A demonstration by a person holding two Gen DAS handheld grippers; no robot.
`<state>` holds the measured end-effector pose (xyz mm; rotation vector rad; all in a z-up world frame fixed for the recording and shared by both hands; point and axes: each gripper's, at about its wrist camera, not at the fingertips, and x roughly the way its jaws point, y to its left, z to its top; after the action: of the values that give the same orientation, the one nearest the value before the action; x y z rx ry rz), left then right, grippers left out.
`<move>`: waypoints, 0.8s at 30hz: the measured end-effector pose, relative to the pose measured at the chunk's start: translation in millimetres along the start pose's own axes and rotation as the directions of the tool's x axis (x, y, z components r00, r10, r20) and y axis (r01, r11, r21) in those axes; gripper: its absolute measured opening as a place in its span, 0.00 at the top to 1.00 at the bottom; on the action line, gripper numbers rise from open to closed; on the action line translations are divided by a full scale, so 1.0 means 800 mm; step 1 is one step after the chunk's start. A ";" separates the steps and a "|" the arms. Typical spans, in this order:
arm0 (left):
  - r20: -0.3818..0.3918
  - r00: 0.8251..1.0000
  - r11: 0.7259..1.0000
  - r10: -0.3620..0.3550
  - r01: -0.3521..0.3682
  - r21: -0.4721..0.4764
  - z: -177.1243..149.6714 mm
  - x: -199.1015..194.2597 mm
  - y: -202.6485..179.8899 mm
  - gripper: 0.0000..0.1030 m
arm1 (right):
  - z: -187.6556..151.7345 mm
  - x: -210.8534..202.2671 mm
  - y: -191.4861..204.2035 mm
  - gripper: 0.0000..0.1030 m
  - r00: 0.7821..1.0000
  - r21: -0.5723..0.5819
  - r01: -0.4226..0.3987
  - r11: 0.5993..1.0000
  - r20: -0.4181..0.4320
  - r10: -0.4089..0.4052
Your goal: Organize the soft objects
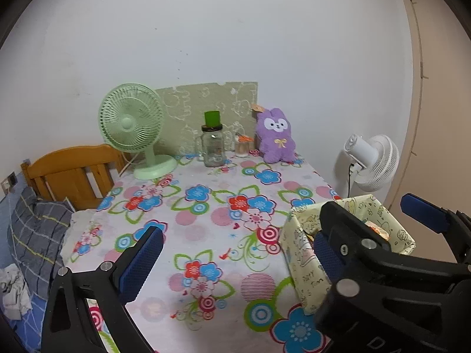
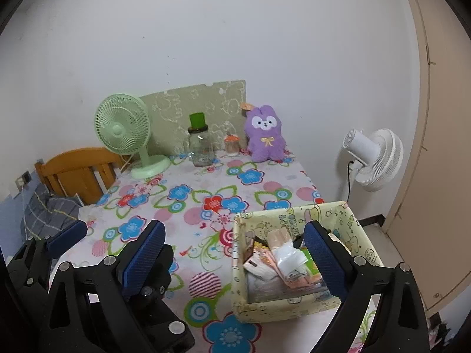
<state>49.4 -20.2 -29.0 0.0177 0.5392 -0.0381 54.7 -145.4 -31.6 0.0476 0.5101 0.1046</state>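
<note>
A purple plush rabbit [image 1: 275,135] [image 2: 265,133] sits upright at the far edge of the flowered tablecloth [image 1: 206,206], against the wall. A pale yellow cartoon-print box [image 2: 294,306] [image 1: 303,264] stands at the near right and holds several packets and a white plastic bag [image 2: 287,257]. My right gripper [image 2: 234,226] is open and hovers at the box's left wall, with nothing between its pads. My left gripper [image 1: 235,235] is open and empty over the cloth, left of the box. One blue finger [image 1: 424,211] of the right gripper shows beyond the box.
A green desk fan [image 1: 131,120], a glass jar with a green lid [image 1: 213,147] and a small jar [image 1: 243,147] line the far edge. A white fan [image 2: 374,158] stands on the floor at right, by a beige door. A wooden headboard [image 1: 73,173] and a plaid pillow lie at left.
</note>
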 end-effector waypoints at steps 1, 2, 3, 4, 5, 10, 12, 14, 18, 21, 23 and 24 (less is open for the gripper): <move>0.005 1.000 1.000 0.006 -0.006 -0.004 0.000 -0.005 0.004 0.00 | 0.001 -0.003 0.003 0.05 1.000 -0.001 -0.002 1.000 0.005 0.002; 0.010 1.000 1.000 0.010 -0.010 -0.008 0.001 -0.009 0.007 0.00 | 0.001 -0.007 0.006 0.05 1.000 -0.003 -0.002 1.000 0.012 0.002; 0.015 1.000 1.000 0.015 -0.015 -0.013 0.001 -0.013 0.011 0.00 | 0.001 -0.010 0.008 0.05 1.000 -0.004 -0.002 1.000 0.017 0.002; 0.018 1.000 1.000 0.018 -0.018 -0.018 0.001 -0.017 0.014 0.00 | 0.002 -0.015 0.011 0.05 1.000 -0.005 -0.002 1.000 0.025 0.002; 0.021 1.000 1.000 0.021 -0.020 -0.022 0.001 -0.020 0.017 0.00 | 0.002 -0.019 0.013 0.05 1.000 -0.004 -0.003 1.000 0.031 0.003; 0.042 0.998 0.999 0.044 -0.042 -0.033 0.000 -0.040 0.034 0.00 | 0.005 -0.038 0.022 0.02 0.998 0.000 -0.005 1.000 0.066 0.005; 0.052 0.997 0.998 0.054 -0.052 -0.031 -0.001 -0.048 0.040 0.00 | 0.005 -0.045 0.025 0.01 0.997 0.002 -0.006 1.000 0.079 0.006; 0.060 0.996 0.998 0.061 -0.060 -0.032 -0.002 -0.056 0.047 0.00 | 0.004 -0.054 0.029 0.01 0.996 0.003 -0.009 1.000 0.090 0.008; 0.077 0.994 0.996 0.080 -0.077 -0.037 -0.005 -0.071 0.060 0.00 | 0.002 -0.066 0.036 0.01 0.994 0.007 -0.012 1.000 0.108 0.011; 0.084 0.992 0.995 0.097 -0.093 -0.045 -0.007 -0.080 0.068 0.00 | 0.000 -0.075 0.039 0.01 0.993 0.011 -0.012 1.000 0.118 0.011; 0.094 0.990 0.993 0.108 -0.103 -0.061 -0.008 -0.088 0.076 0.00 | -0.002 -0.081 0.041 0.00 0.993 0.011 -0.014 1.000 0.121 0.013; 0.098 0.989 0.992 0.111 -0.105 -0.068 -0.008 -0.091 0.079 0.00 | -0.003 -0.083 0.041 0.00 0.993 0.010 -0.015 1.000 0.121 0.013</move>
<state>-13.8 45.4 3.4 -0.0163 0.4368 0.0838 -7.2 -120.1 0.9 0.0682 0.3890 0.1118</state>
